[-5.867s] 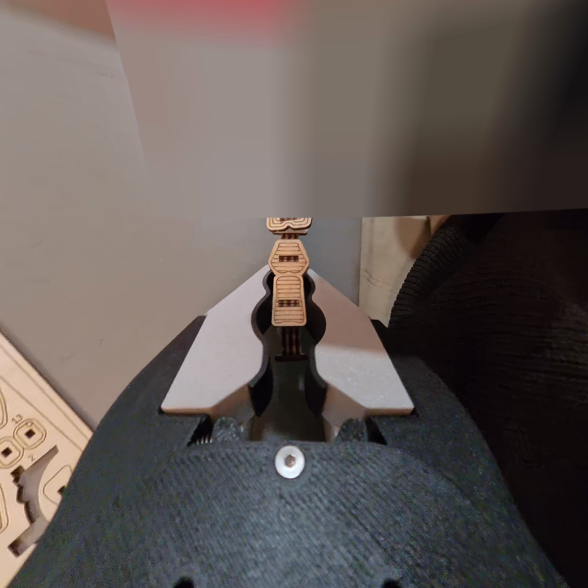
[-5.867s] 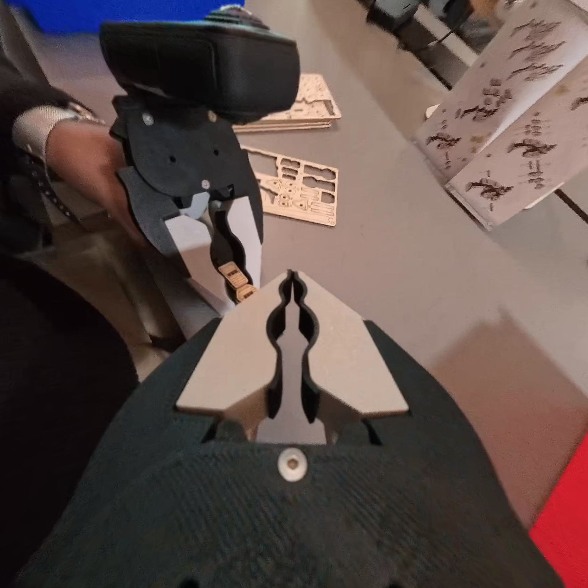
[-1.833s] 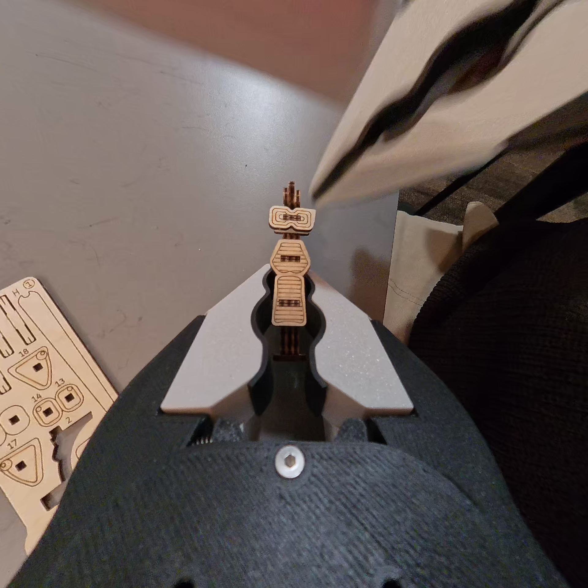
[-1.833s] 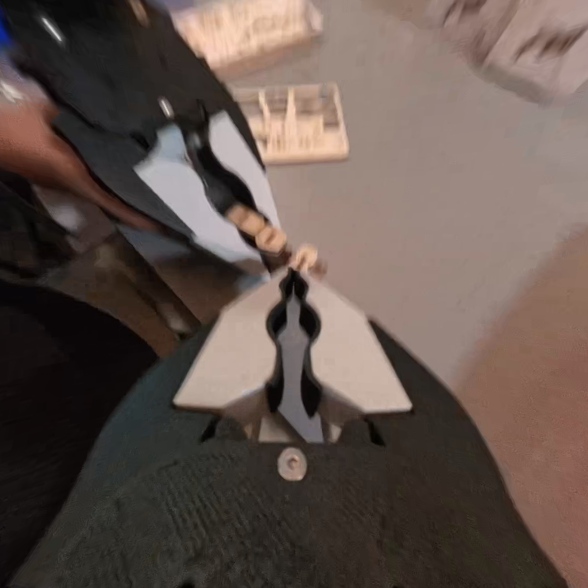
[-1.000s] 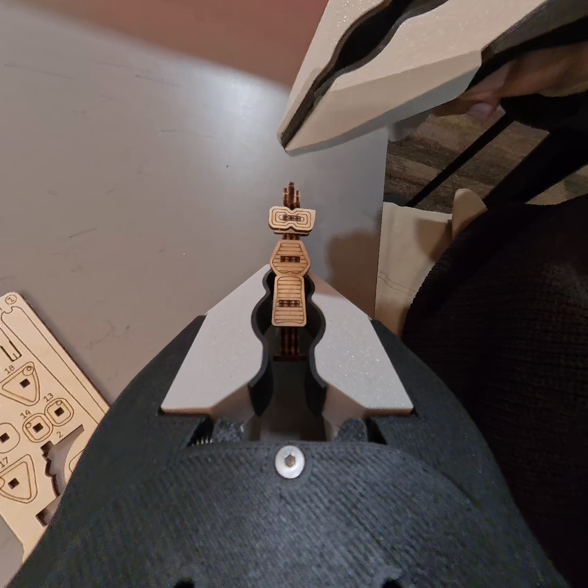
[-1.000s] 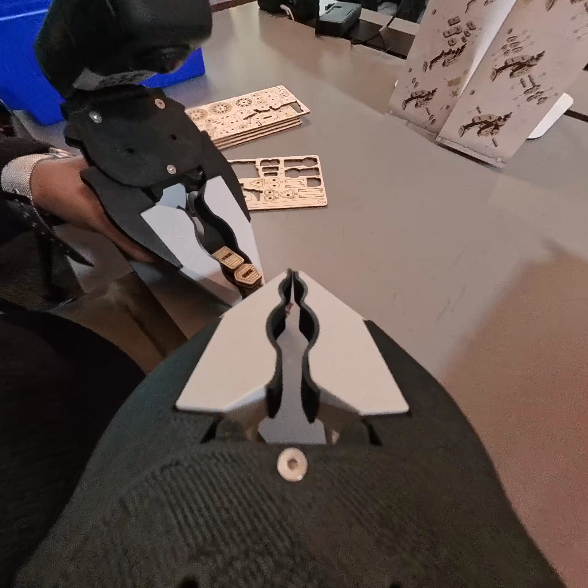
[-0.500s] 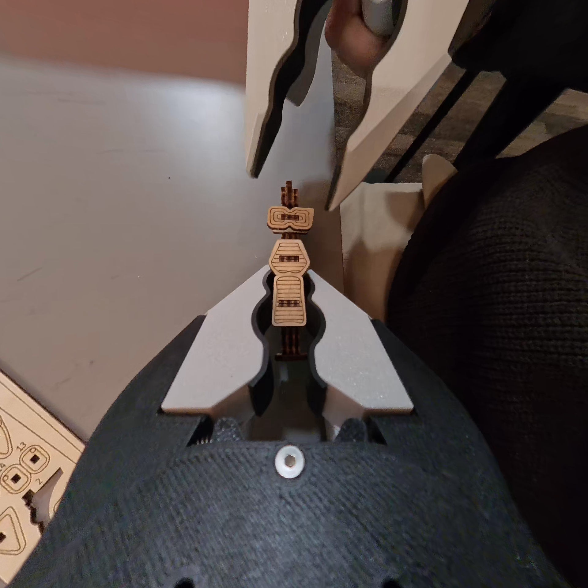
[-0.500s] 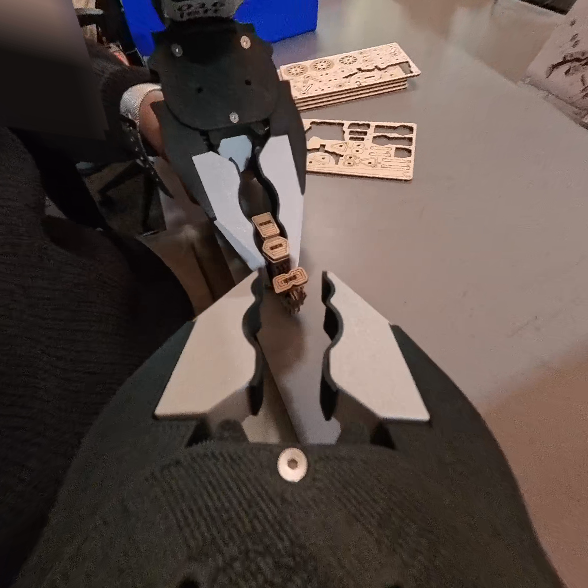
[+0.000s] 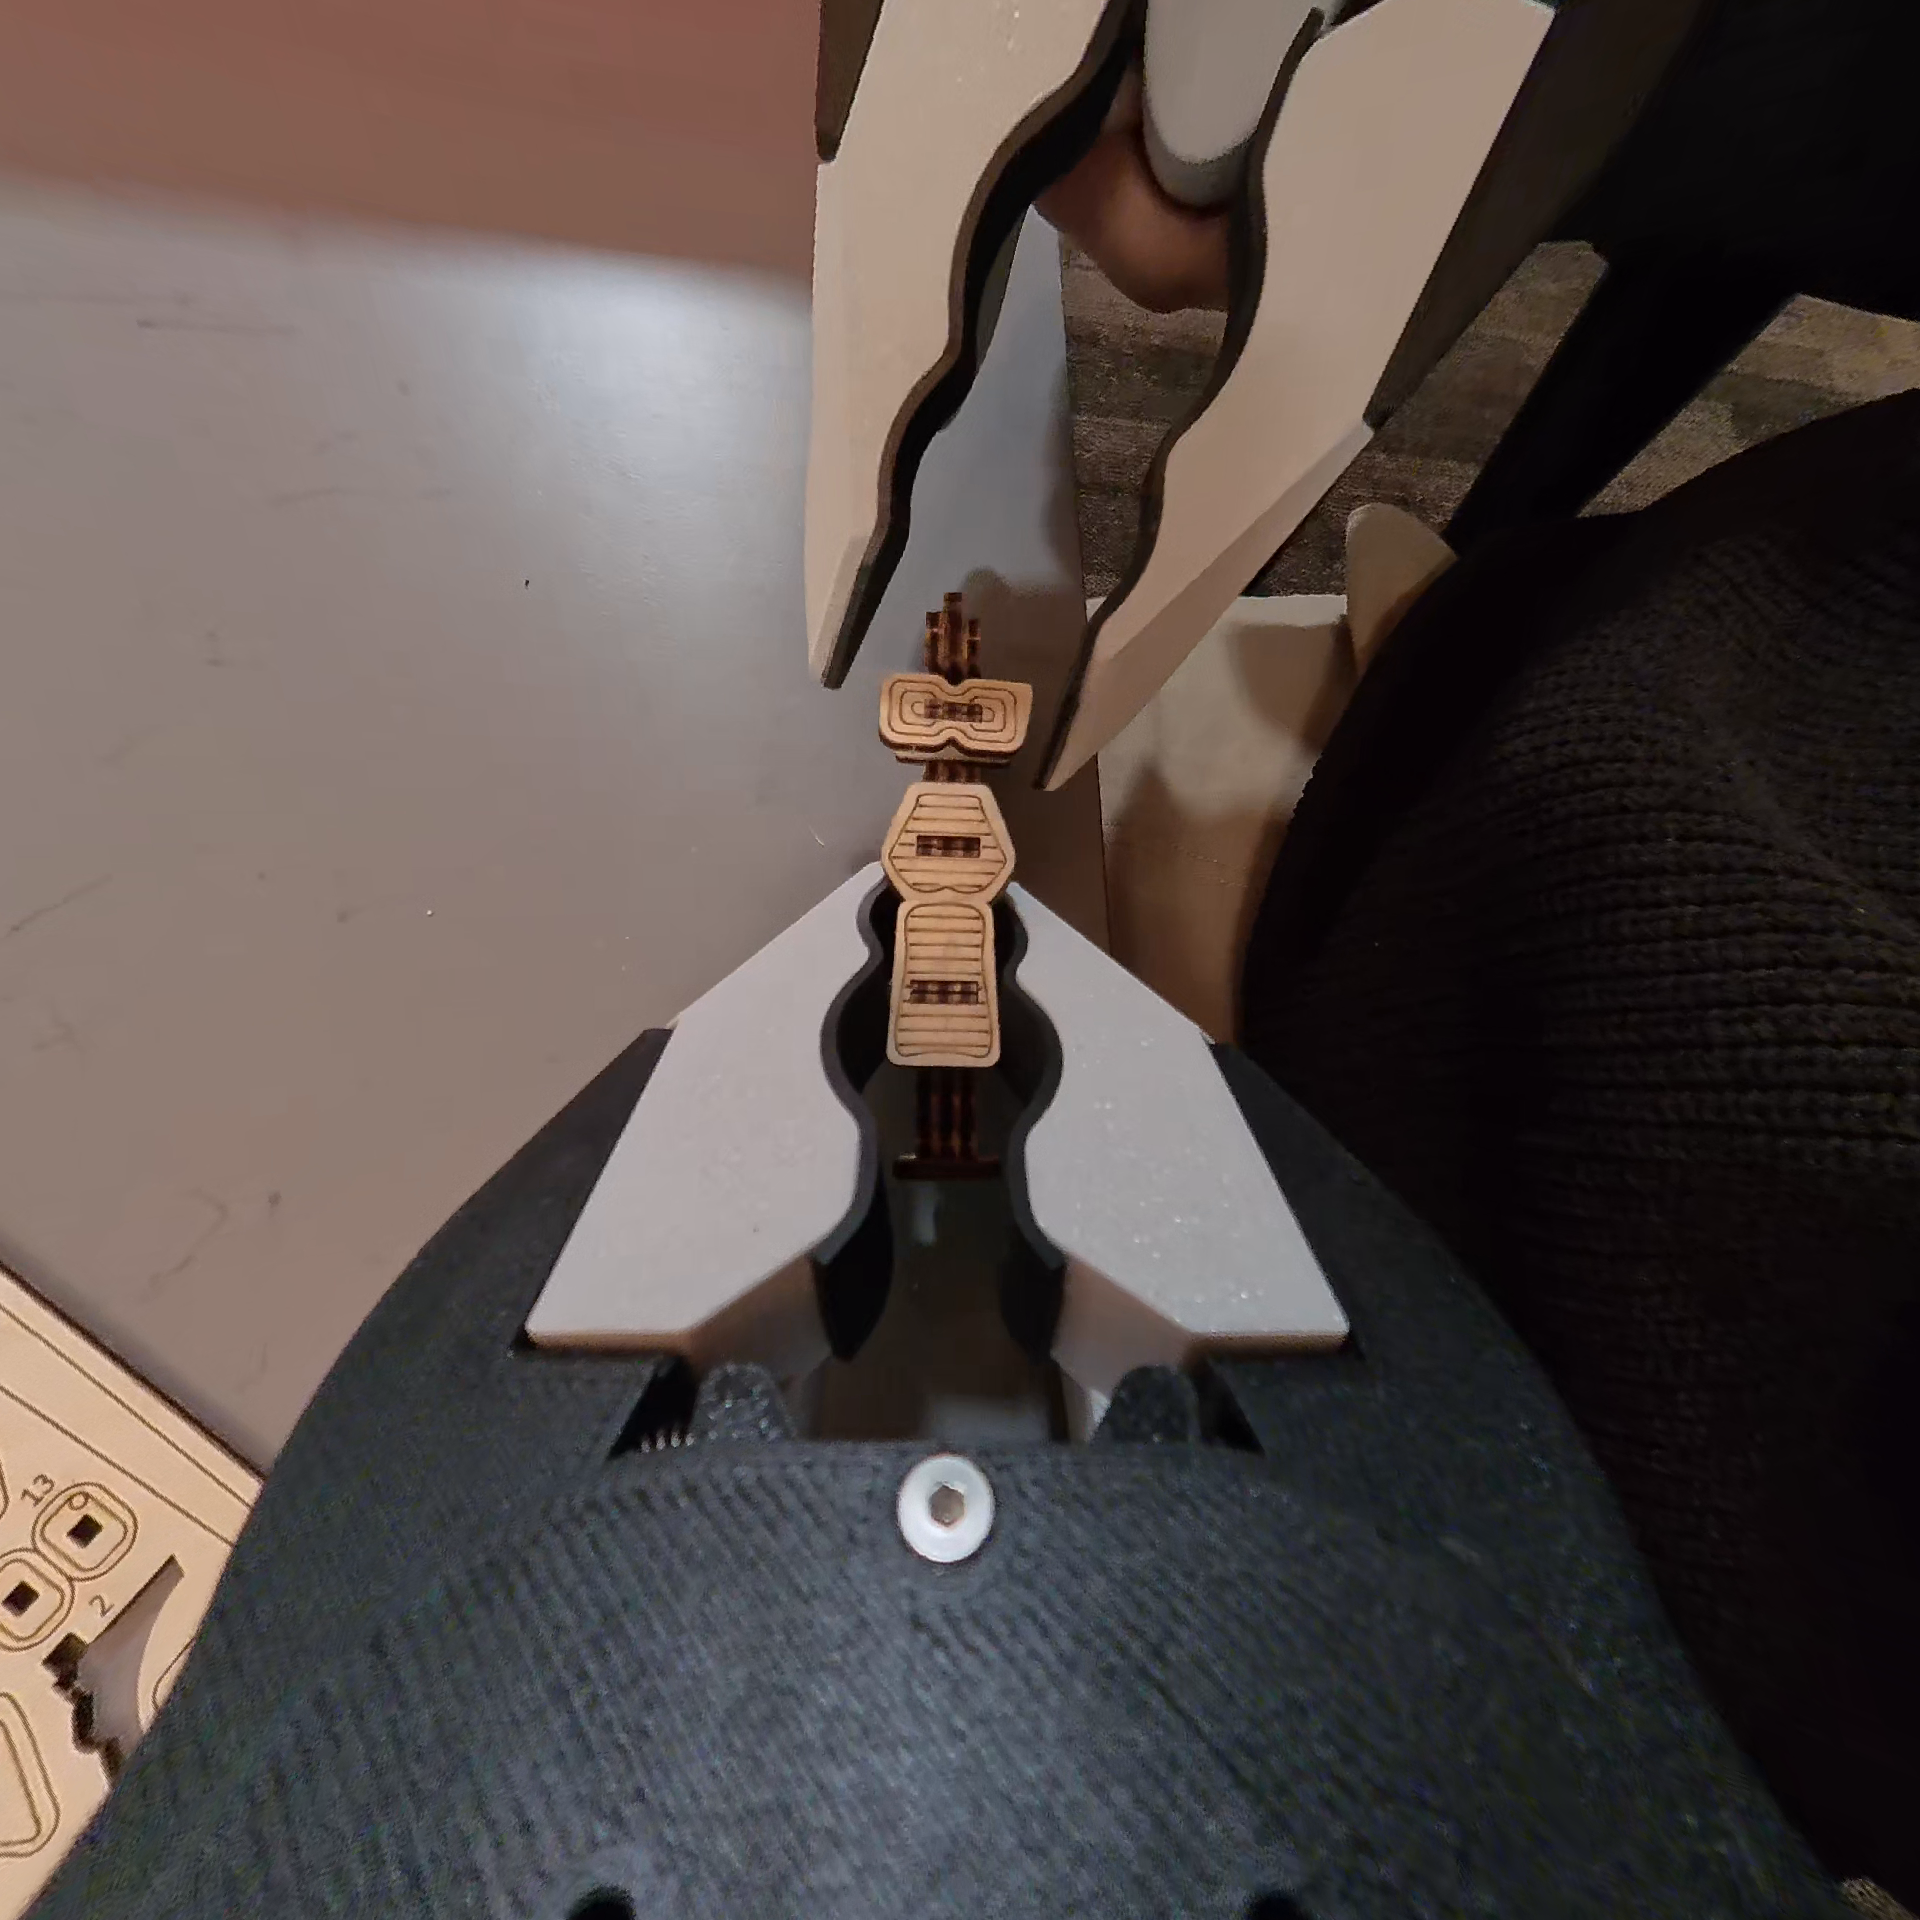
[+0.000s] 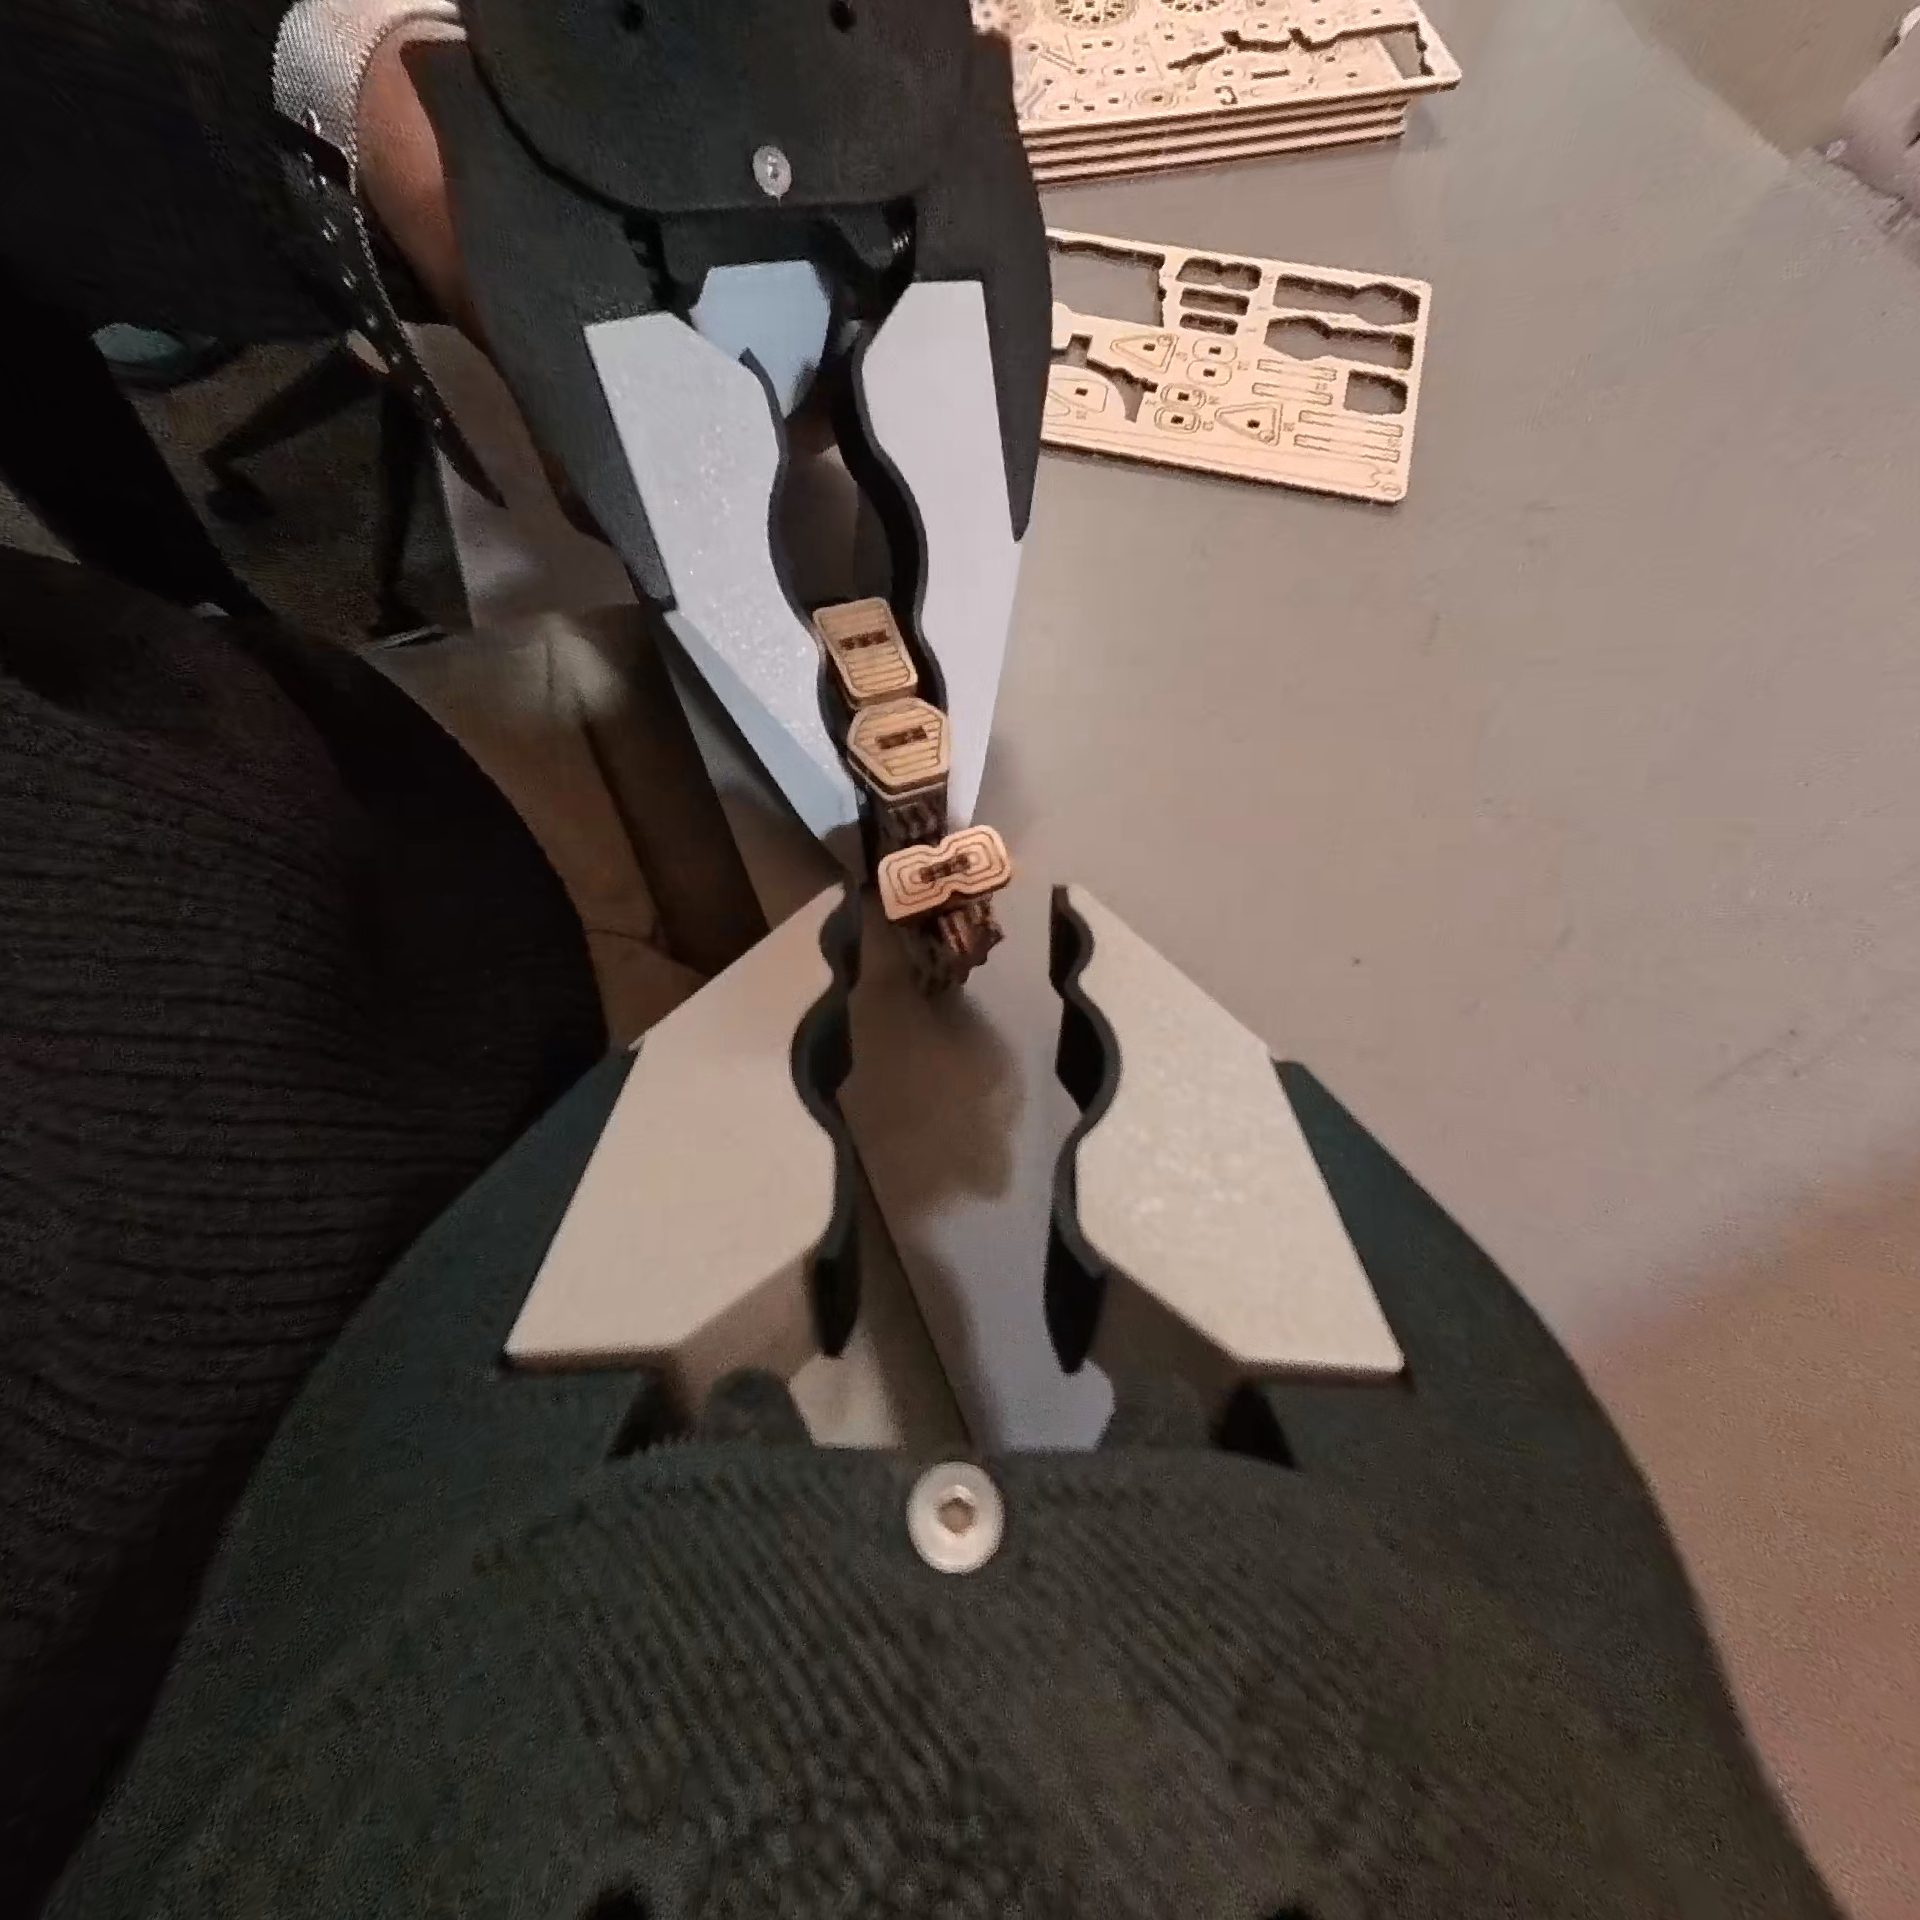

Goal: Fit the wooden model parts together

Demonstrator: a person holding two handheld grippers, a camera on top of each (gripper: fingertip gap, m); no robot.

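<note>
My left gripper [image 9: 948,894] is shut on a small wooden model assembly [image 9: 948,862]: a dark slotted spine with three pale engraved plates across it. The assembly sticks out past the fingertips. My right gripper [image 9: 948,717] comes in from above, open, its fingertips on either side of the assembly's top plate. In the right wrist view my right gripper [image 10: 954,902] is open with the top plate [image 10: 943,871] and spine tip between its fingertips, while the left gripper [image 10: 902,805] holds the assembly from the far side.
A pale wooden part sheet [image 10: 1236,390] lies on the grey table [image 10: 1455,831], with a stack of several sheets [image 10: 1226,94] behind it. A corner of a sheet [image 9: 62,1558] shows lower left. A person's black knit sleeve [image 9: 1621,935] fills the right side.
My right gripper has opened, turned to face the left gripper and closed in around the assembly's top plate. The left gripper has kept its hold on the assembly.
</note>
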